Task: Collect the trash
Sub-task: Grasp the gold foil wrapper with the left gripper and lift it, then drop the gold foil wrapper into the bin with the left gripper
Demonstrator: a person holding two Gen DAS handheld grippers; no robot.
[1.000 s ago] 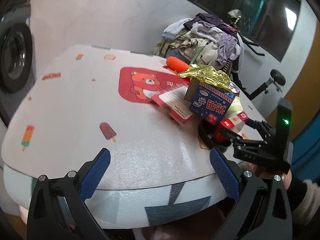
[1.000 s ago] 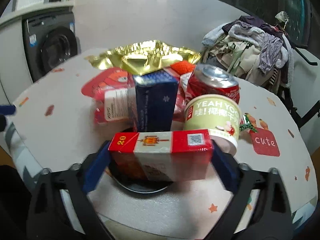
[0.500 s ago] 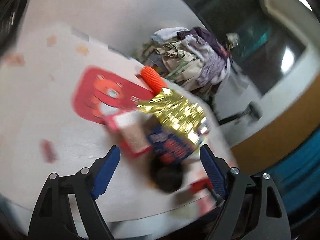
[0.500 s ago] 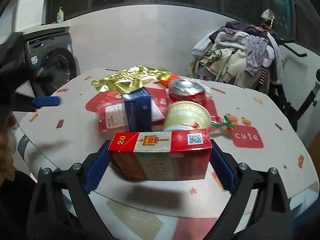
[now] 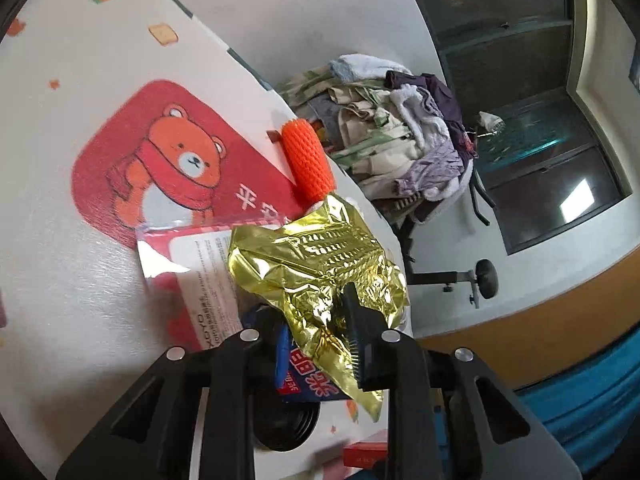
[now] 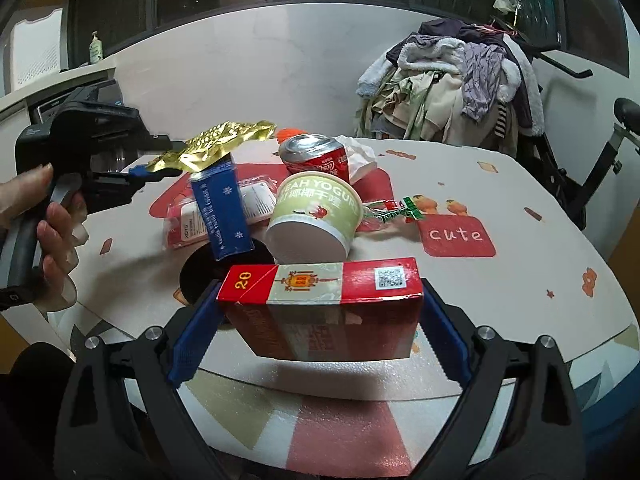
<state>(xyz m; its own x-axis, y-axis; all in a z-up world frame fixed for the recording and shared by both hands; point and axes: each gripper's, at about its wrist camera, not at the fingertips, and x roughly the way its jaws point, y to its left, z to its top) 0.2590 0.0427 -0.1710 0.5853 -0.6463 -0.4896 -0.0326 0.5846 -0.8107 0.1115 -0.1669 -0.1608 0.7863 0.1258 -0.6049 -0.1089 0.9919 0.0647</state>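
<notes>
My right gripper (image 6: 320,312) is shut on a red cigarette box (image 6: 324,312), held above the table's near edge. My left gripper (image 5: 316,332) has its jaws around the crumpled gold foil bag (image 5: 320,264), which rests on a blue carton (image 5: 308,380). In the right wrist view the left gripper (image 6: 156,160) meets the gold bag (image 6: 216,148) above the blue carton (image 6: 222,212). A yogurt cup (image 6: 316,216), a red can (image 6: 316,156), a red-white packet (image 5: 192,276) and an orange foam net (image 5: 306,160) lie in the pile.
A black round opening (image 6: 208,276) is in the table beside the blue carton. The table (image 6: 520,200) has a patterned cover with a red bear mat (image 5: 160,160). A heap of clothes (image 6: 452,80) hangs on a frame behind it. A washing machine stands far left.
My left gripper swung in from the table's edge to the pile and closed its jaws around the gold foil bag. My right gripper drew back a little with the cigarette box.
</notes>
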